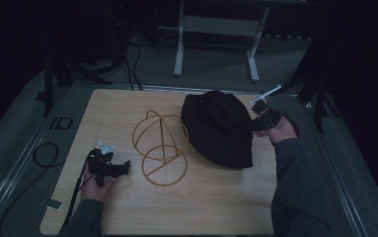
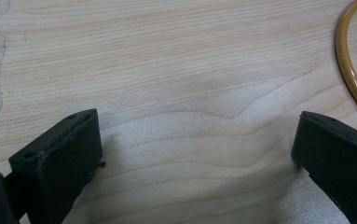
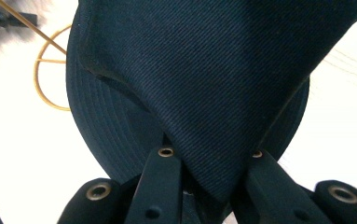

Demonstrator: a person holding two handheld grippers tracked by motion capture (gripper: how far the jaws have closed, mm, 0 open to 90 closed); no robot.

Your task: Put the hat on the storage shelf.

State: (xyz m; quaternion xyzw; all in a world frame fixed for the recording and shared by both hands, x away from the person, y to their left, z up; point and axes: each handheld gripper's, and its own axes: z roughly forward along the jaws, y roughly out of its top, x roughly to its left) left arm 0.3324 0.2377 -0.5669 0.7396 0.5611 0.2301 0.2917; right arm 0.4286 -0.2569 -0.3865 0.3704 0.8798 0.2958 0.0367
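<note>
A black brimmed hat (image 1: 219, 129) lies on the right half of the wooden table (image 1: 127, 207). My right gripper (image 1: 253, 124) is at its right side, shut on a fold of the hat's crown (image 3: 204, 88), which rises between the two jaws. A yellow wire hat stand (image 1: 160, 146) stands at the table's middle, left of the hat; its ring (image 2: 351, 65) shows at the edge of the left gripper view. My left gripper (image 1: 122, 168) rests low over the table at the front left, open, with bare wood between its jaws (image 2: 195, 140).
A black cable (image 1: 43, 155) loops on the floor left of the table. A white frame's legs (image 1: 213, 44) stand beyond the far edge. Dark tripod legs (image 1: 320, 94) stand at the back right. Bare wood lies along the table's front.
</note>
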